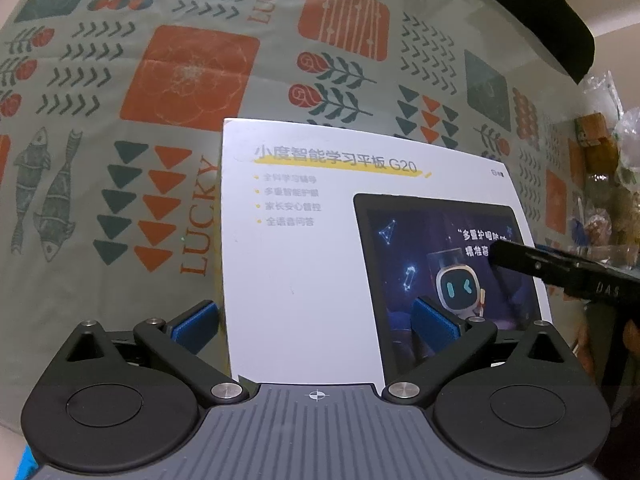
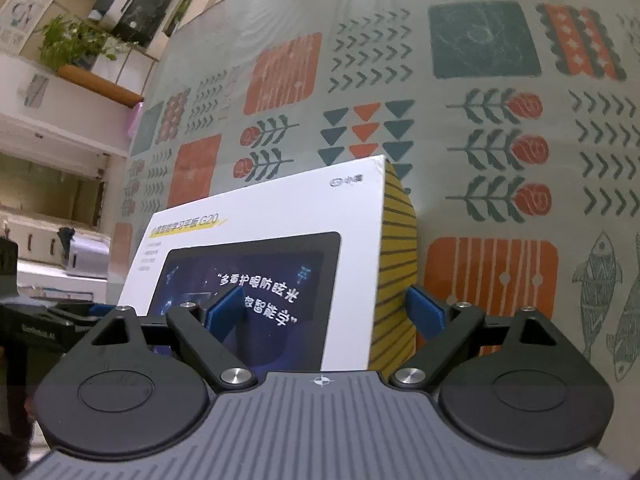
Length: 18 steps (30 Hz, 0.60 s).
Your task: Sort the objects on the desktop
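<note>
**Both grippers spread around a tablet box on the patterned table**

A white tablet box (image 1: 304, 248) is lying on the table (image 1: 120, 208), which is wearing a pale green cloth printed with orange squares, fish, flowers and the word LUCKY. The box lid is showing a dark tablet screen with a small cartoon robot (the printed title ends in "G20").

The left gripper (image 1: 316, 326) is sitting with its jaws released and wide: one blue pad (image 1: 196, 326) is hanging just off the box's left edge over the cloth, the other is hovering over the printed screen. Whether either pad is touching the box cannot be told.

The right gripper (image 2: 324, 308) is likewise spread open, one pad over the lid, the other beside the box's yellow striped side (image 2: 396, 272), straddling that edge. In the left wrist view it is reaching in over the box's right edge.

Clutter in clear bags (image 1: 604, 184) is lying near the table's right edge.
</note>
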Available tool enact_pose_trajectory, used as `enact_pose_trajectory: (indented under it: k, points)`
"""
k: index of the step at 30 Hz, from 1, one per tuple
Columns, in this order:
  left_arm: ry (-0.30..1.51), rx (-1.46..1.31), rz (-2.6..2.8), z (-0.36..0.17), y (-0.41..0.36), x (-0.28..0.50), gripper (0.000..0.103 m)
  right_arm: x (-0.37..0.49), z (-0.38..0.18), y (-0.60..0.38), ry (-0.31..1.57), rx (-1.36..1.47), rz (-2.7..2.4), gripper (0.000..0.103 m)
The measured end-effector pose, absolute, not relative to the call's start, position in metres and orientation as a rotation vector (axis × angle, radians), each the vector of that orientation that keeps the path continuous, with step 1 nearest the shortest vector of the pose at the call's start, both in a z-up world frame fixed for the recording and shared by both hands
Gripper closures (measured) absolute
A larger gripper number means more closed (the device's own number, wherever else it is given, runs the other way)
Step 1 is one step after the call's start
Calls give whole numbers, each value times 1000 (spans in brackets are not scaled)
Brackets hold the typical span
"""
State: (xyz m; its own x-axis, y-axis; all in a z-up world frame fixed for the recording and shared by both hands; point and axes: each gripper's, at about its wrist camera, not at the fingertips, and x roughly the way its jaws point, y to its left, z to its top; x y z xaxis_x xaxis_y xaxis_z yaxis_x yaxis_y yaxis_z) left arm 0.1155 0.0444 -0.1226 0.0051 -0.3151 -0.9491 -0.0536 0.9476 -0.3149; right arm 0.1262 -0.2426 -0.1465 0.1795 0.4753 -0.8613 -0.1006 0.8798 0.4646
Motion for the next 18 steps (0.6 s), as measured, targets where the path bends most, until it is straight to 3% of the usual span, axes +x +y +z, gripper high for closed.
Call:
enact_pose_trajectory:
  k: [18]
  points:
    - [1532, -220, -252, -104, 38, 96, 0, 89, -104, -224, 1238, 185, 381, 0]
